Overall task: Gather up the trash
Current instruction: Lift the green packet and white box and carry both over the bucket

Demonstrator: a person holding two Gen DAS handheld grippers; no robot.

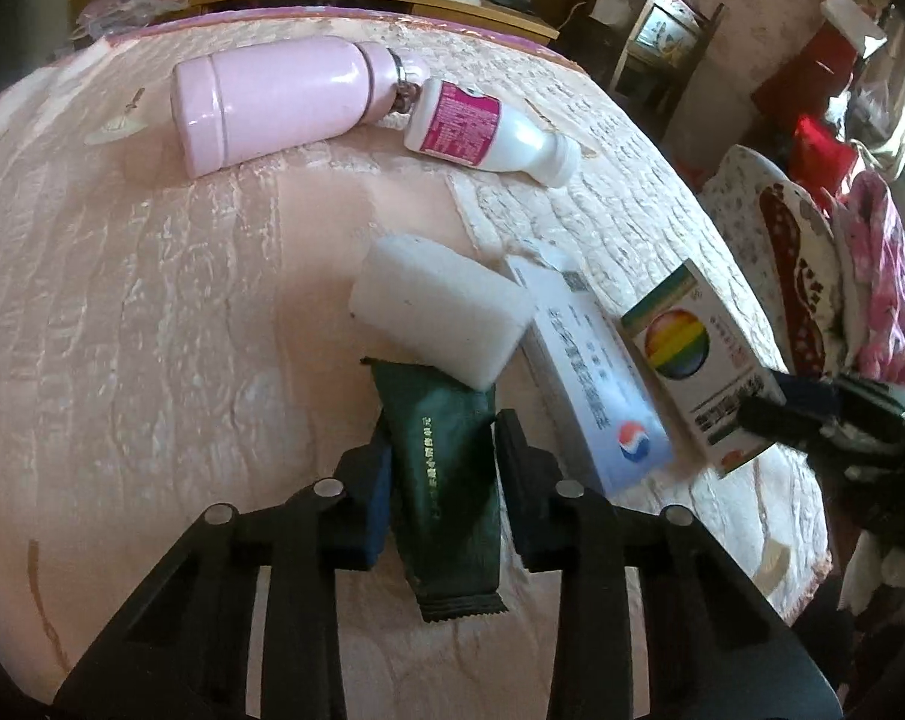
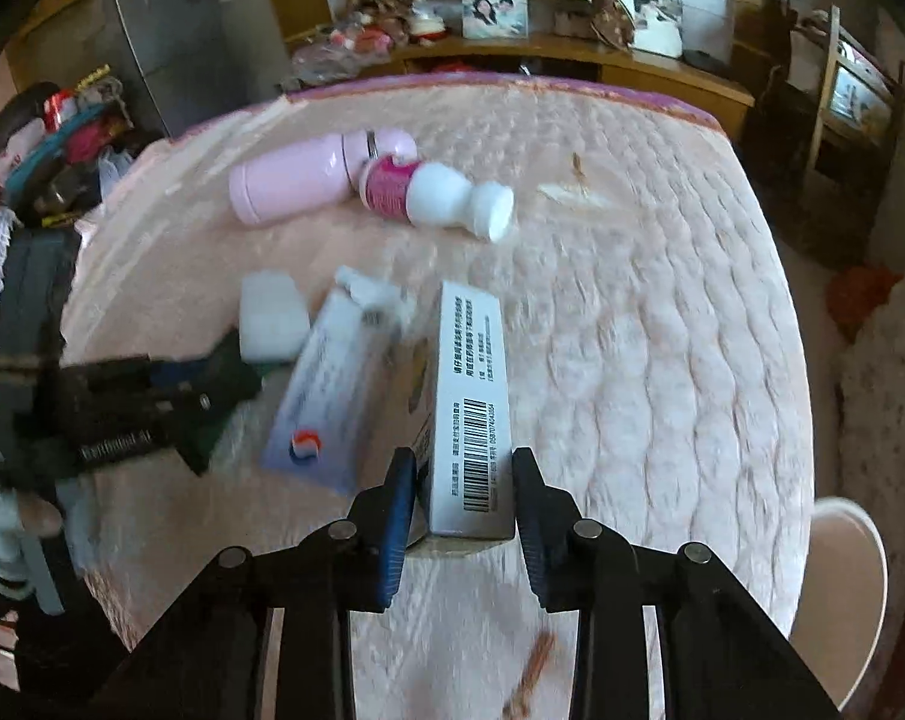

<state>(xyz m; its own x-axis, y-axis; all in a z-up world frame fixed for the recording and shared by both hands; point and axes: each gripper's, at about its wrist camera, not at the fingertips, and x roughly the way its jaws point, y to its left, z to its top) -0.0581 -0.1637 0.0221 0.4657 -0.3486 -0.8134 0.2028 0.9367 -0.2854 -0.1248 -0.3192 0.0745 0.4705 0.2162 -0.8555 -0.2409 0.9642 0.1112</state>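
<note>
Two grippers clamp one wrapper (image 1: 446,480) and one box (image 2: 467,420).

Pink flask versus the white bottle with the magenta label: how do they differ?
The pink flask is larger and plain; the white bottle is smaller, with a printed magenta label and a narrow neck. The flask is glossy pink, the bottle white. Both lie on their sides on the bedspread, touching.

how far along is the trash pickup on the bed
Nothing looks collected yet. In hand: left gripper shut on the green wrapper, right gripper shut on the barcode box. Left on the bed: foam block, long white box, white bottle, pink flask.
</note>
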